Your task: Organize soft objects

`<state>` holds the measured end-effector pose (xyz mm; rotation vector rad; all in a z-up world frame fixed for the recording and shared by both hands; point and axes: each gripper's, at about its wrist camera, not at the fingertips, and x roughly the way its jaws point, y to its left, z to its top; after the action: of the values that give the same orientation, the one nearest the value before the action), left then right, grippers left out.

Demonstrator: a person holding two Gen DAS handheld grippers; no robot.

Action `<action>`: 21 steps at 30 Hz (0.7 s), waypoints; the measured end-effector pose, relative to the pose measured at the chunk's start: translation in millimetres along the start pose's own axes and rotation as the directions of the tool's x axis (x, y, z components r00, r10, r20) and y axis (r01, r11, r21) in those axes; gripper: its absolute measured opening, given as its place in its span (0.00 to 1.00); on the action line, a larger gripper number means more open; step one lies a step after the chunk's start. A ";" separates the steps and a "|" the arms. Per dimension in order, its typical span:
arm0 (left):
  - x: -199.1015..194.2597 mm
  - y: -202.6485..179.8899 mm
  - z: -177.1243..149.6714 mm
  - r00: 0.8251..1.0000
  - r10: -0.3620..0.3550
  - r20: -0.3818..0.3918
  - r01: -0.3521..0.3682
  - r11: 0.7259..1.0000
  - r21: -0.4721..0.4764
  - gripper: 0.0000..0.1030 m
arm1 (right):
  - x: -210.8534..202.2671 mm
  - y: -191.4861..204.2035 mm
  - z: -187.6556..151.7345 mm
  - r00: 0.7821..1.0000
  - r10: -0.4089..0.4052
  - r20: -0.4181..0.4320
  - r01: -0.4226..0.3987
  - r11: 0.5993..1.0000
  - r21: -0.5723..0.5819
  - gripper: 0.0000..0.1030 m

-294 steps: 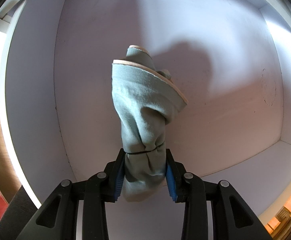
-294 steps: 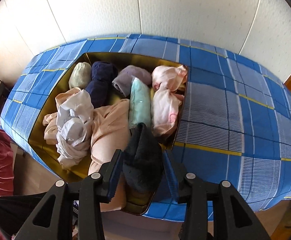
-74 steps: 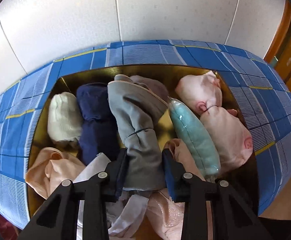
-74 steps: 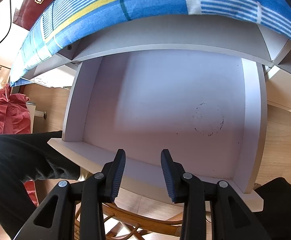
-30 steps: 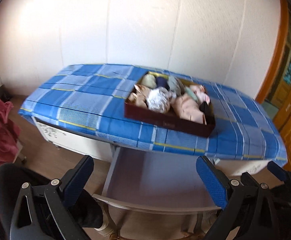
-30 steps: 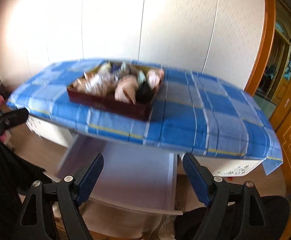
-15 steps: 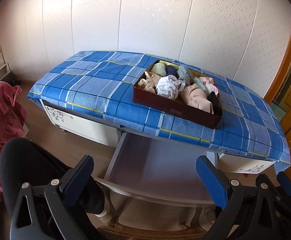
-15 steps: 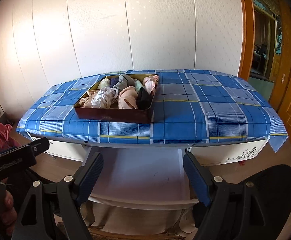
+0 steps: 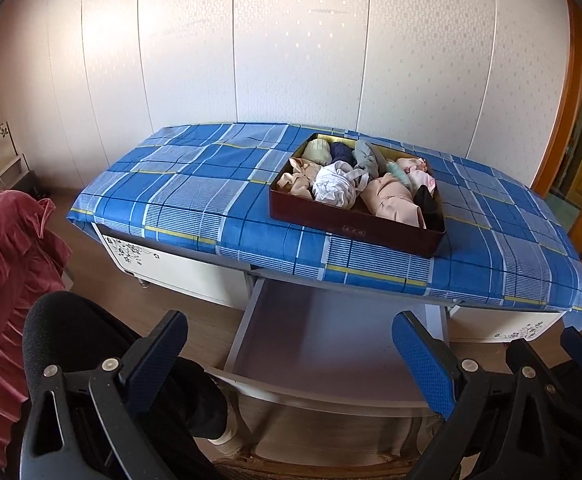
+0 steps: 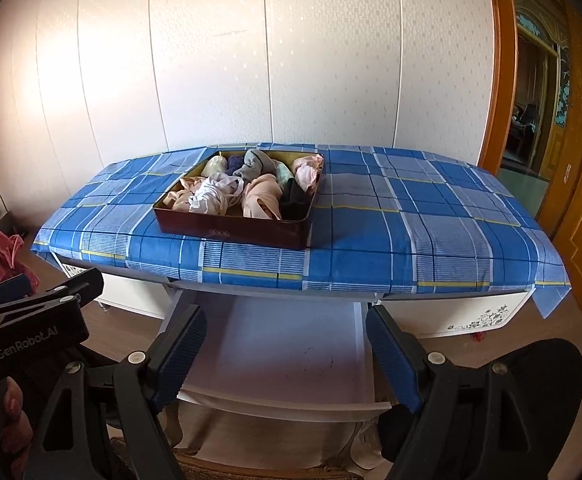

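A dark red box (image 9: pixel 355 229) (image 10: pixel 231 227) full of rolled soft clothes stands on the table under a blue plaid cloth (image 9: pixel 195 196) (image 10: pixel 431 220). Inside lie a white bundle (image 9: pixel 336 186) (image 10: pixel 207 196), a peach garment (image 9: pixel 391 200) (image 10: pixel 262 197), a black roll (image 9: pixel 425 200) (image 10: pixel 293 198) and a grey roll (image 9: pixel 367 156) (image 10: pixel 253 166). Below the tabletop a white drawer (image 9: pixel 331 340) (image 10: pixel 291 352) stands pulled out and bare. My left gripper (image 9: pixel 291 354) is open, well back from the table, with nothing between its fingers. My right gripper (image 10: pixel 287 354) is likewise open and holds nothing.
A red ruffled fabric (image 9: pixel 3 272) lies at the left. Dark-clothed knees of the person (image 9: pixel 91 344) (image 10: pixel 539 380) sit by the drawer front. The left gripper's body (image 10: pixel 31 320) shows at the left of the right wrist view. An orange wooden door (image 10: pixel 579 168) is at the right.
Both views have steadied and shifted slightly. The box of clothes, the drawer and both wide jaws look the same as half a second ago.
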<state>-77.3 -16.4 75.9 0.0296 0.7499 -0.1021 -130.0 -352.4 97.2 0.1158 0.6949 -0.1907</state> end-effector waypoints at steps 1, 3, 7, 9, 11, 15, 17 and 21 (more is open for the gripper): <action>-0.1 -0.2 -0.1 1.000 0.000 0.000 0.000 1.000 0.001 1.00 | 0.3 -0.3 0.3 1.000 -0.001 -0.002 0.001 1.000 0.001 0.81; -0.4 -0.5 0.0 1.000 -0.001 0.000 0.001 1.000 0.005 1.00 | 1.0 -0.9 -0.1 1.000 -0.001 -0.006 0.001 1.000 0.004 0.81; -1.7 -1.0 -0.4 1.000 0.000 0.003 0.000 1.000 0.007 1.00 | 1.4 -1.6 -0.4 1.000 -0.003 -0.008 0.003 1.000 0.009 0.81; -2.0 -1.7 -0.5 1.000 -0.001 0.005 0.001 1.000 0.008 1.00 | 1.8 -1.5 -0.2 1.000 -0.003 -0.009 0.003 1.000 0.009 0.81; -2.6 -2.5 -0.6 1.000 -0.004 0.007 0.004 1.000 0.011 1.00 | 1.7 -2.3 -0.4 1.000 -0.006 -0.009 0.006 1.000 0.010 0.81; -5.0 -4.9 -1.7 1.000 -0.001 0.014 0.001 1.000 0.021 1.00 | 1.8 -3.5 -0.1 1.000 -0.012 -0.006 0.012 1.000 0.014 0.81; -5.9 -5.2 -1.6 1.000 0.004 0.019 -0.004 1.000 0.023 1.00 | 1.0 -4.9 0.1 1.000 -0.018 -0.003 0.018 1.000 0.021 0.81; -6.7 -4.3 -1.6 1.000 0.009 0.021 -0.009 1.000 0.020 1.00 | 0.0 -10.4 1.1 1.000 -0.030 0.008 0.030 0.999 0.045 0.81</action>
<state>-83.7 -20.0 79.4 0.0508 0.7279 -0.1010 -131.5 -362.7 97.6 0.1475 0.6837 -0.2354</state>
